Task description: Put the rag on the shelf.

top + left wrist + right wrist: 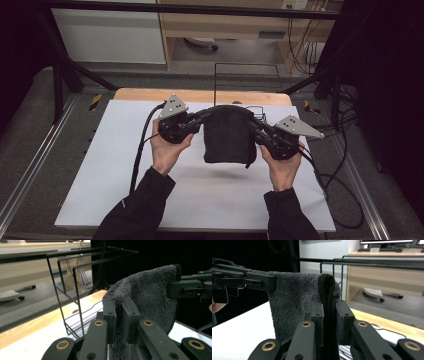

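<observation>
Item: dark grey towel (229, 135), terry pile, hung folded between two hand-held grippers above the middle of the white table (115, 165), nearer its far edge. Its lower hem hung clear of the surface, with a soft shadow beneath.

Left gripper (201, 116): held in the person's left hand (167, 147), jaws closed on the towel's upper left corner; in the left gripper view (119, 315) the pile sat pinched between the two black jaws.

Right gripper (254, 123): held in the right hand (282, 167), jaws clamped on the upper right corner; the right gripper view (329, 320) showed a folded, stitched edge of the towel standing up between the jaws.

Black wire rack (247, 80): upright at the table's far edge, behind the towel, not touching it.

Cables (142, 145): trailed from both grippers, across the table's left part and off its right edge.
</observation>
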